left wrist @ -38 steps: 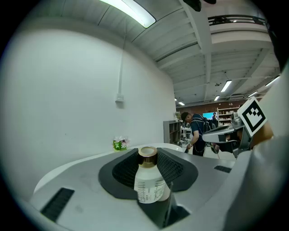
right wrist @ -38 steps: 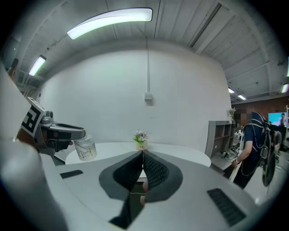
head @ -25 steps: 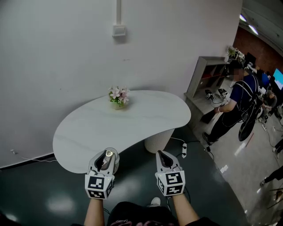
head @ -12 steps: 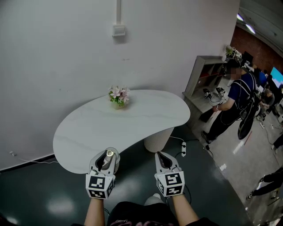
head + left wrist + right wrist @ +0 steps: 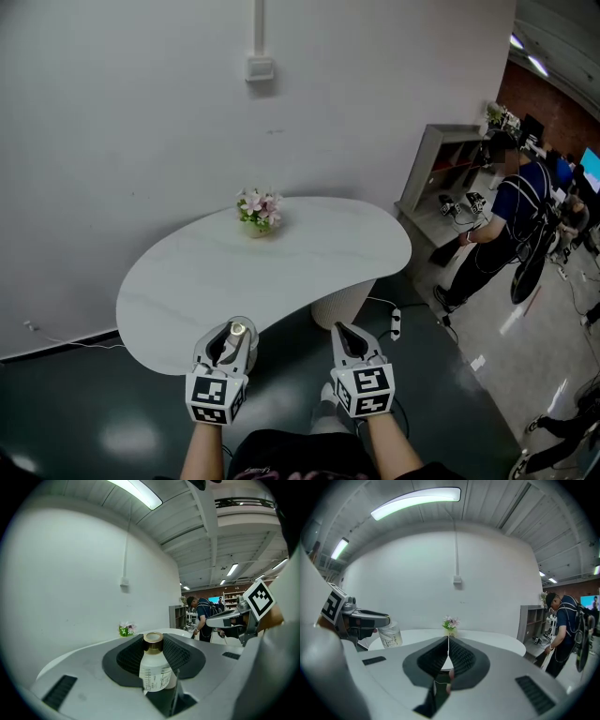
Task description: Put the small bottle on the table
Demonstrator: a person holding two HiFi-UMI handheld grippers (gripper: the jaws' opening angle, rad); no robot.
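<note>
A small white bottle [image 5: 154, 671] with a gold cap and a printed label stands upright between the jaws of my left gripper [image 5: 154, 651], which is shut on it. In the head view the bottle [image 5: 231, 339] and left gripper [image 5: 228, 339] hang just off the near rim of the white kidney-shaped table [image 5: 281, 272]. My right gripper [image 5: 345, 337] hovers beside it to the right, over the dark floor, jaws shut and empty [image 5: 447, 644]. The right gripper view also catches the bottle [image 5: 390, 636] at far left.
A small pot of pink flowers [image 5: 258, 210] stands near the table's far edge by the white wall. A power strip [image 5: 395, 322] lies on the floor beside the table's base. A person [image 5: 502, 225] stands at a grey shelf unit [image 5: 448, 178] to the right.
The head view has shifted slightly, so the table and flowers sit a little lower in frame. Both grippers hold the same pose, and the bottle stays in the left jaws.
</note>
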